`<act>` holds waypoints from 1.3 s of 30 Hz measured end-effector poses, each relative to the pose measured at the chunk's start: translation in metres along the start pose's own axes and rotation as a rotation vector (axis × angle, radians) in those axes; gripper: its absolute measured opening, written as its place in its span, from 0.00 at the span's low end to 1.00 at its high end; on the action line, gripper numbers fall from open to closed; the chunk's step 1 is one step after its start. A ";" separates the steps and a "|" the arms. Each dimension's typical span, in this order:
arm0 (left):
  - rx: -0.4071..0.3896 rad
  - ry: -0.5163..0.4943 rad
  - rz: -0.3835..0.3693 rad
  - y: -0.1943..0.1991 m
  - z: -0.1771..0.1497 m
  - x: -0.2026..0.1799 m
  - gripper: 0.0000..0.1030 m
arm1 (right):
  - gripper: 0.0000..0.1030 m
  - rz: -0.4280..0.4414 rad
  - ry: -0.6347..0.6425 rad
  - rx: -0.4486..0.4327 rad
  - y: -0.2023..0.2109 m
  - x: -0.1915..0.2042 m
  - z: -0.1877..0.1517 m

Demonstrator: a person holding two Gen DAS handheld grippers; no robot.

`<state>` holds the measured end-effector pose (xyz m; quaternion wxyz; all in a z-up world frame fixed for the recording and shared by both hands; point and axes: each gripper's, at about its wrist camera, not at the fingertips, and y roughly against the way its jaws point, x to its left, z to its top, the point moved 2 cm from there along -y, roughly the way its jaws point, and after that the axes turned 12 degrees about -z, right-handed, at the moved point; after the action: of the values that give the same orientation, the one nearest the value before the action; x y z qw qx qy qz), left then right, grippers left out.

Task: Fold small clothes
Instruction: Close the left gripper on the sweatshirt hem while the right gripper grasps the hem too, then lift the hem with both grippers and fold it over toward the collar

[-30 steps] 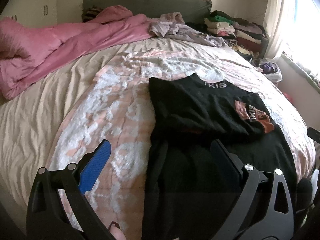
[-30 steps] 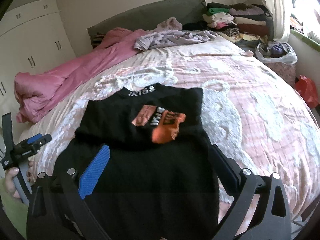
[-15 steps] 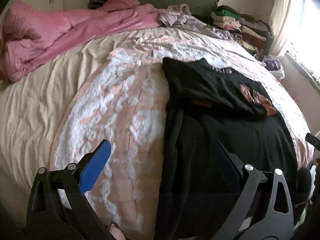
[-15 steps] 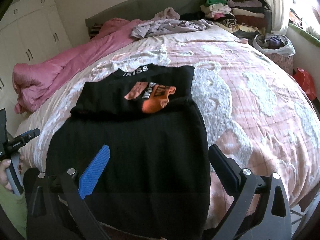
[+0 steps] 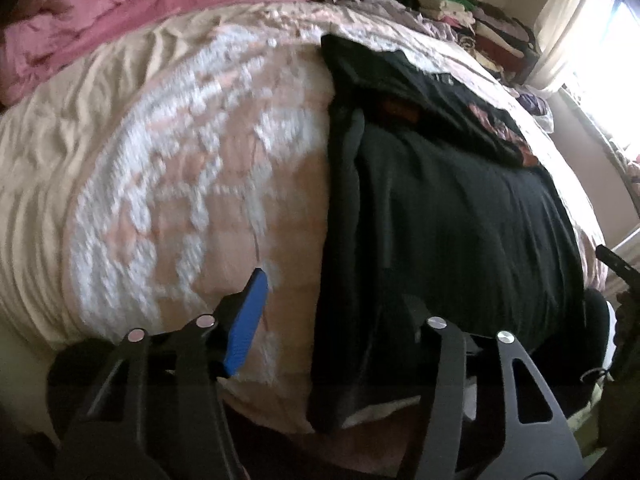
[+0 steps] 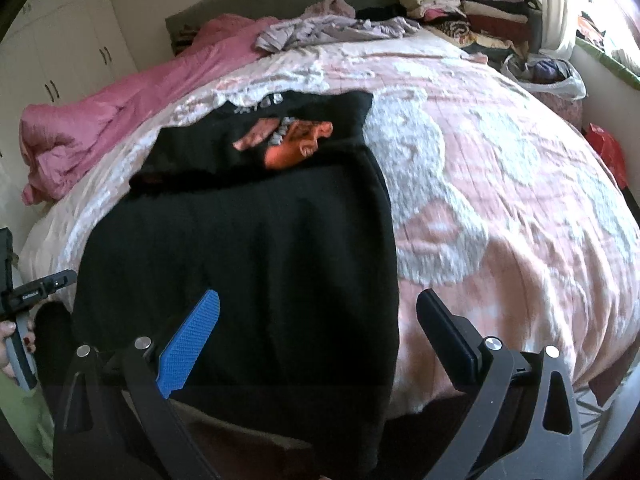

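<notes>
- Black T-shirt (image 6: 248, 248) lies flat on the pink-and-white patterned bedspread (image 6: 500, 184), top part already folded down so the orange print (image 6: 296, 148) and the collar lettering face up at the far end.
- Long axis runs from the near bed edge away toward the headboard; the hem hangs just over the near edge, right under both tools.
- Left gripper (image 5: 332, 304): straddles the shirt's left side edge, blue pad (image 5: 246, 320) over bare bedspread, dark pad over black cloth. Jaws have just been closing and now stand about half shut. The edge sits between them, but no pad is seen pressing on it; I read it as not yet gripped.
- Right gripper (image 6: 316, 332): jaws wide apart, nothing held. Blue pad (image 6: 192, 340) sits over the cloth, the other pad out over the bedspread, so the shirt's right side edge lies between them.
- Both tools point steeply down at the near corners, one per side, about equally close. The left looks a touch further on, judging by its narrower jaws.
- Likely next step: pinch both hem corners and carry them away along the long axis toward the print.
- Beyond: pink duvet (image 6: 120, 120) bunched at left, stacked folded clothes (image 6: 468, 8) by the window.
</notes>
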<state>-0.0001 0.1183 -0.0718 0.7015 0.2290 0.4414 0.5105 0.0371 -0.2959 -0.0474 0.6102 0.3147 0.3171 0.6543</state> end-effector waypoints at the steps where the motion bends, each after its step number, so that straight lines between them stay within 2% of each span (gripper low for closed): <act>1: 0.010 0.005 -0.011 -0.002 -0.003 0.000 0.39 | 0.96 -0.001 0.005 0.004 -0.001 0.000 -0.002; 5: 0.042 -0.002 -0.026 -0.007 -0.012 -0.004 0.32 | 0.95 -0.003 0.022 0.017 -0.001 0.000 -0.008; 13: 0.076 0.006 -0.048 -0.016 -0.021 -0.008 0.31 | 0.95 -0.010 0.022 0.068 -0.008 -0.009 -0.022; 17: 0.076 0.003 -0.038 -0.015 -0.022 -0.008 0.23 | 0.94 0.007 0.002 0.094 -0.012 -0.015 -0.027; 19: 0.075 0.000 -0.046 -0.014 -0.022 -0.009 0.15 | 0.84 0.025 -0.009 0.119 -0.017 -0.017 -0.029; 22: 0.075 -0.002 -0.062 -0.011 -0.024 -0.011 0.10 | 0.70 0.047 -0.018 0.150 -0.024 -0.017 -0.032; 27: 0.086 -0.012 -0.069 -0.012 -0.027 -0.014 0.09 | 0.30 0.031 0.001 0.170 -0.030 -0.017 -0.037; 29: 0.090 -0.004 -0.072 -0.014 -0.027 -0.013 0.09 | 0.28 0.021 0.000 0.175 -0.032 -0.021 -0.038; 33: 0.100 0.014 -0.079 -0.017 -0.028 -0.008 0.12 | 0.32 0.040 -0.035 0.200 -0.038 -0.028 -0.042; 36: 0.101 0.020 -0.079 -0.019 -0.028 -0.007 0.12 | 0.32 0.040 -0.013 0.190 -0.037 -0.026 -0.041; 37: 0.100 0.016 -0.074 -0.019 -0.028 -0.008 0.08 | 0.28 0.050 -0.012 0.176 -0.034 -0.025 -0.040; 38: 0.098 -0.004 -0.067 -0.017 -0.028 -0.011 0.03 | 0.11 0.064 -0.012 0.156 -0.031 -0.025 -0.039; 39: 0.092 -0.017 -0.062 -0.016 -0.027 -0.014 0.03 | 0.08 0.074 -0.010 0.123 -0.025 -0.024 -0.036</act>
<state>-0.0164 0.0964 -0.0924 0.7095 0.2516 0.4652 0.4658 0.0250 -0.3200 -0.0897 0.5665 0.3667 0.3417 0.6540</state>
